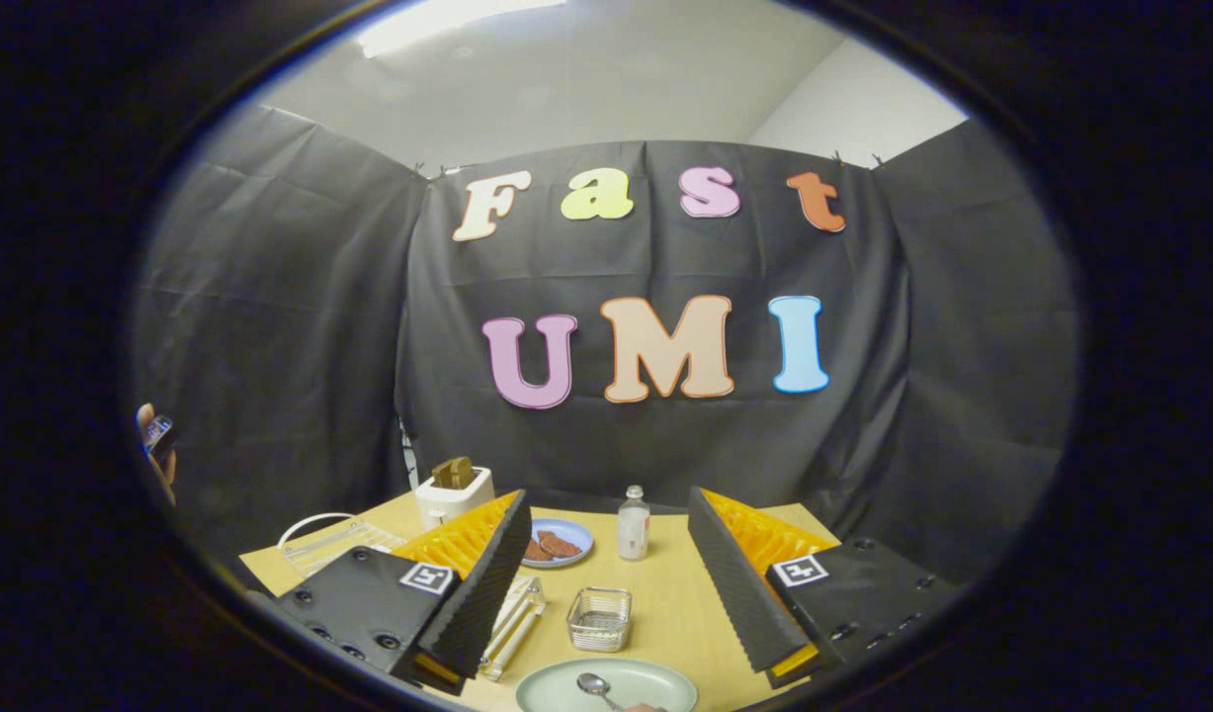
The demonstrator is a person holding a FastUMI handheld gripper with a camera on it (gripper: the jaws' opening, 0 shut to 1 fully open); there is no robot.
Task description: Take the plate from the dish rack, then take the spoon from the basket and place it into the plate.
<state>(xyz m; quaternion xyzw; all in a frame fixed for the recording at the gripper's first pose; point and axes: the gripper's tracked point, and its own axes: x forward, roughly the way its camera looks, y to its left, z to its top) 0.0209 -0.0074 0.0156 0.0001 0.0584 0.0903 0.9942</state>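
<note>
Tool [611,633] fingers wide apart, empty — spoon [598,687] already on plate [655,682], below and between fingers, handle running toward tool.

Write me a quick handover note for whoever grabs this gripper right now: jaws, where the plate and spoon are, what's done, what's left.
Gripper: jaws wide open, holding nothing, raised above the table.
Plate: flat on the table, just below and between the fingertips.
Spoon: lying in the plate.
Basket: just beyond the plate; no spoon to be made out in it.
Dish rack: beside the left finger, no plate to be made out in it.
Done: plate out, spoon in the plate.
Left: apparently nothing.
</note>
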